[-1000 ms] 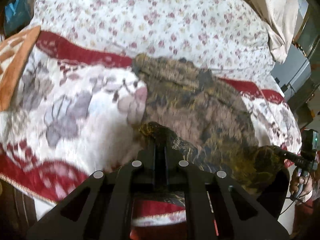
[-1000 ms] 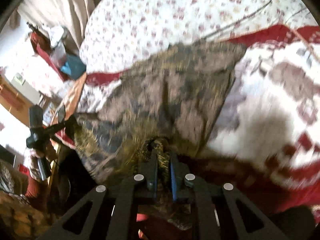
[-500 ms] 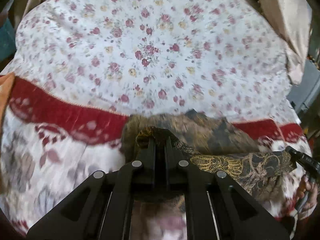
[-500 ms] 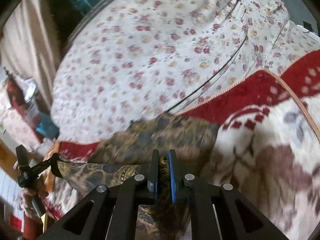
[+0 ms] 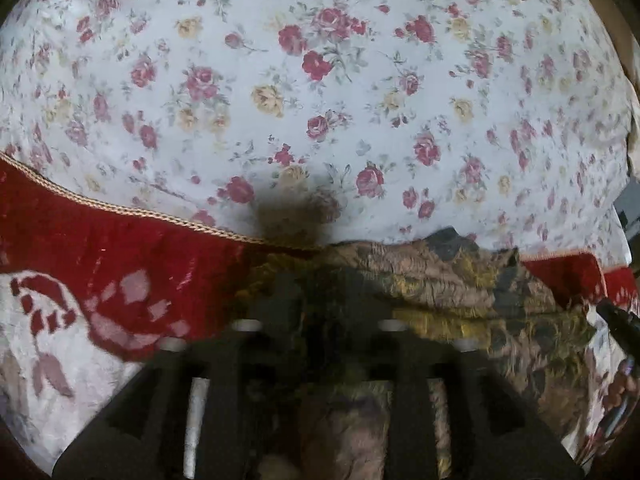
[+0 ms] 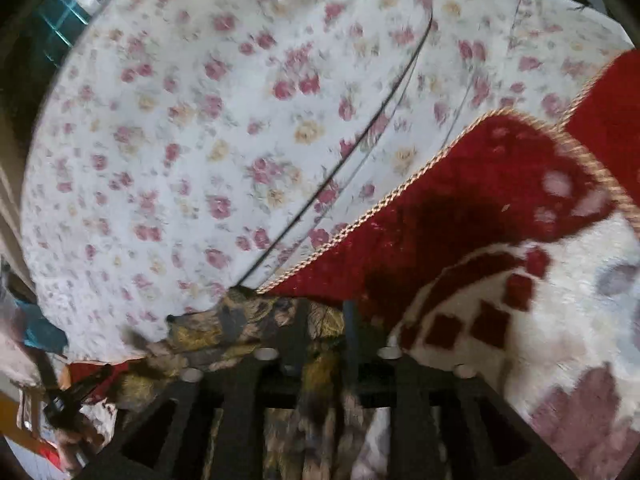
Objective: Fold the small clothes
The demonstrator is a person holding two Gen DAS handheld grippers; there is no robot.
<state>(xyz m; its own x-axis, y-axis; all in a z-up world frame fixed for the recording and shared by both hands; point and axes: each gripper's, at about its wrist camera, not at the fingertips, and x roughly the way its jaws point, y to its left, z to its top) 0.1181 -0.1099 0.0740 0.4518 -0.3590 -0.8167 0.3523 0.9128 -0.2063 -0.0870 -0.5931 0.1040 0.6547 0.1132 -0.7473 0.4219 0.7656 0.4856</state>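
Note:
A small brown-and-gold patterned garment [image 5: 448, 280] lies folded over on the red-and-white blanket [image 5: 100, 248], its far edge by the blanket's gold-corded border. My left gripper [image 5: 316, 292] is low over the garment's left end; blur hides whether its fingers still hold cloth. In the right wrist view the garment [image 6: 224, 328] bunches at the lower left, and my right gripper [image 6: 324, 320] has its fingers slightly apart with patterned cloth between them. The other gripper shows at each view's edge [image 5: 618, 320].
A white sheet with red and yellow roses [image 5: 320, 80] covers the bed beyond the blanket. A thin dark cord [image 6: 360, 152] runs across it in the right wrist view. A window [image 6: 80, 0] and clutter lie at the far left.
Both grippers carried the garment's near edge forward and down onto its far edge, folding it in half. The cameras now sit low and close to the bed, and both frames are blurred.

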